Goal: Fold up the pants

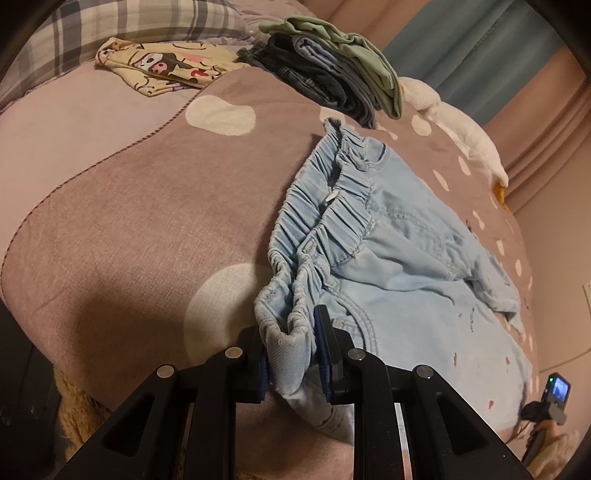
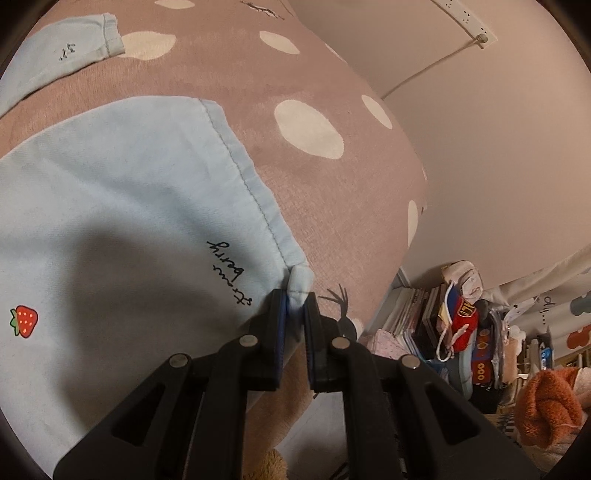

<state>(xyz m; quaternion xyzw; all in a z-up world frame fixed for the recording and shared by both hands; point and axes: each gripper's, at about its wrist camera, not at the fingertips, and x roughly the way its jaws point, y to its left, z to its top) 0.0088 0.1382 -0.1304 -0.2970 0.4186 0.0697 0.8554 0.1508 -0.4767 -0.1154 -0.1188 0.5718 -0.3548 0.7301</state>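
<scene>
Light blue pants [image 1: 399, 258] lie spread on a brown blanket with white spots [image 1: 147, 229]. My left gripper [image 1: 291, 354] is shut on the near corner of the elastic waistband [image 1: 332, 206]. In the right wrist view the near pant leg [image 2: 110, 206] shows a strawberry print and black script. My right gripper [image 2: 295, 314] is shut on the near corner of its hem [image 2: 236, 170]. The other leg's hem [image 2: 88, 33] lies at the upper left. The right gripper also shows small in the left wrist view [image 1: 546, 406].
A pile of folded clothes [image 1: 332, 66] and a yellow cartoon garment [image 1: 159, 66] lie at the far side of the bed, by a plaid pillow [image 1: 129, 26]. The bed's edge drops off on the right to a wall and cluttered shelves [image 2: 461, 332].
</scene>
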